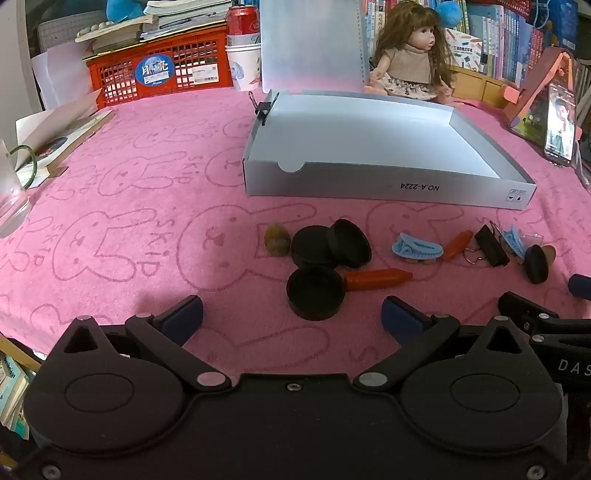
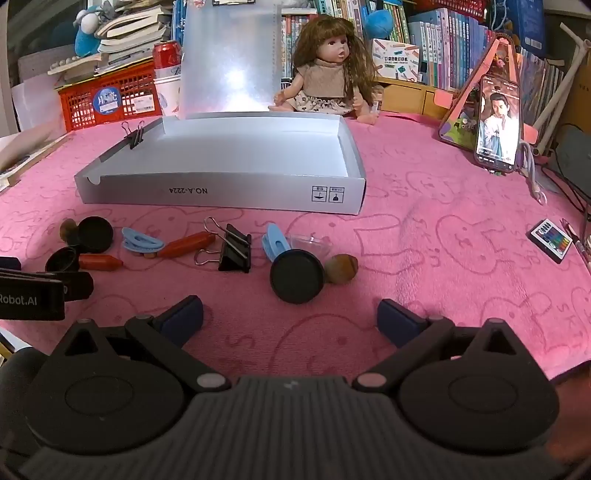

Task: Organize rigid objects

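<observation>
An empty grey cardboard box [image 1: 384, 186] [image 2: 221, 195] with its lid up stands on the pink cloth. In front of it lies a row of small items: black round caps [image 1: 314, 291] [image 2: 297, 277], orange crayons [image 1: 376, 278] [image 2: 186, 243], blue hair clips [image 1: 417, 249] [image 2: 142, 240], a black binder clip [image 1: 491, 245] [image 2: 234, 253] and brown stones [image 1: 276, 240] [image 2: 341, 268]. My left gripper [image 1: 291, 317] is open just short of the nearest cap. My right gripper [image 2: 290, 319] is open a little short of the upright cap and stone. Neither holds anything.
A doll [image 2: 328, 74] sits behind the box. A phone on a stand [image 2: 496, 125] is at the right, a red basket [image 1: 159, 68] and a red can [image 1: 242, 20] at the back left, a glass [image 1: 11, 192] at the far left, a small colour box [image 2: 550, 240] at the right edge.
</observation>
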`<state>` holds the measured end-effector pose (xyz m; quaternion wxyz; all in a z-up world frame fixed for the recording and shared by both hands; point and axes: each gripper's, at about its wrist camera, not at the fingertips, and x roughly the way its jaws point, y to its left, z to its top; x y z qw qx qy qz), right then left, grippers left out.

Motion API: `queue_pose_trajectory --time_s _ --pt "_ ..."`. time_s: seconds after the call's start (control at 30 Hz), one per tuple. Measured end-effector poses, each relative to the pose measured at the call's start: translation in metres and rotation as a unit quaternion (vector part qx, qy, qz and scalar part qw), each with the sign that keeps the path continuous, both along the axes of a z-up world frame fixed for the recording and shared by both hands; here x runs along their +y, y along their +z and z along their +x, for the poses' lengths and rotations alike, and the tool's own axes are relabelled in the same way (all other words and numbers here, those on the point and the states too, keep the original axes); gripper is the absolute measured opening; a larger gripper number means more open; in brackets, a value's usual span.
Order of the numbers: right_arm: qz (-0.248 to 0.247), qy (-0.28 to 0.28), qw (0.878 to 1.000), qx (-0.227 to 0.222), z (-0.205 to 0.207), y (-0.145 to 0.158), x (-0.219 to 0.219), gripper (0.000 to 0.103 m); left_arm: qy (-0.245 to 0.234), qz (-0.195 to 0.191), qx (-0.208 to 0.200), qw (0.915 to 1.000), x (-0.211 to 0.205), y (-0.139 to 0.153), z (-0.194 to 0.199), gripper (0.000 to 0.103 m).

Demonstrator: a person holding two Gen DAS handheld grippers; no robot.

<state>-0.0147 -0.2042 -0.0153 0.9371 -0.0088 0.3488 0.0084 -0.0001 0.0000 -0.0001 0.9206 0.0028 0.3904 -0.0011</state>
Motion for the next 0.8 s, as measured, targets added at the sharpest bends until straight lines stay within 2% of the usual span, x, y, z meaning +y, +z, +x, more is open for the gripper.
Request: queue_pose_trajectory --time_s 0.8 --pt "0.000 -0.003 1.000 0.003 -0.0008 -0.0006 0.0007 0.103 0.001 0.000 0.005 1.0000 0.0000 0.0001 0.0007 0.103"
